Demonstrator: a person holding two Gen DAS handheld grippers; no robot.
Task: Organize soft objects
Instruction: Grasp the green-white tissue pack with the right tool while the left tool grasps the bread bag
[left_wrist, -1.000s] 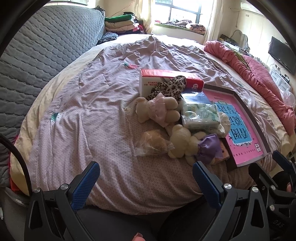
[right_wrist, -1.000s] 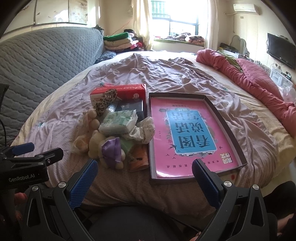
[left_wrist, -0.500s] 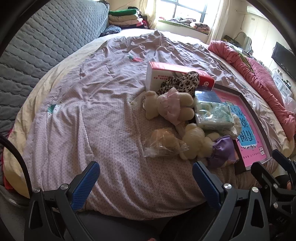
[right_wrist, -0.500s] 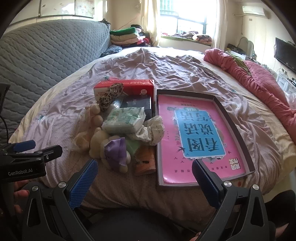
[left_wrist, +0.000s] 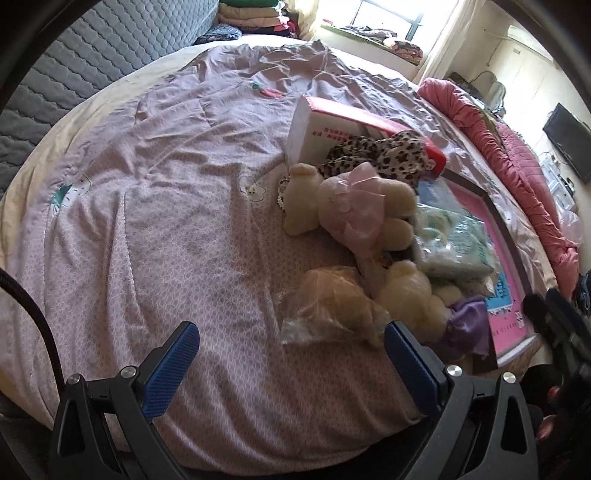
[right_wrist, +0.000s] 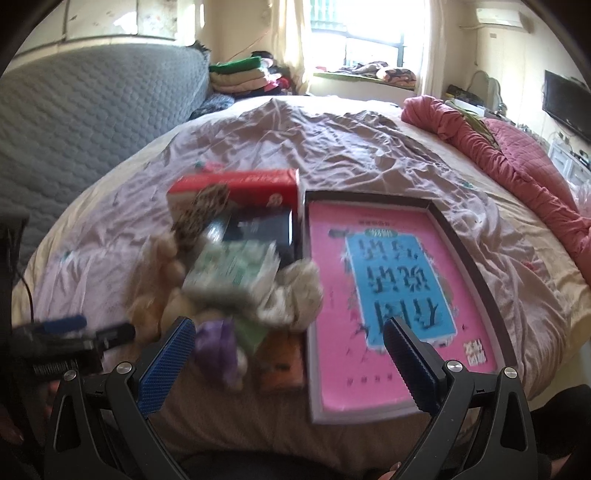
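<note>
left wrist view: my left gripper (left_wrist: 291, 360) was spread wide and empty at the bottom of the frame, a reach step as i judged it. the bagged tan plush (left_wrist: 328, 310) lay just above my right pad, lower centre, crinkled in clear wrap; the next move called for closing on its bulk, not the slippery film.

right wrist view: my right gripper (right_wrist: 288, 356) was likewise released, empty. the soft pile (right_wrist: 236, 280) sat blurred at centre left, touching the pink-lined tray (right_wrist: 476, 266).
</note>
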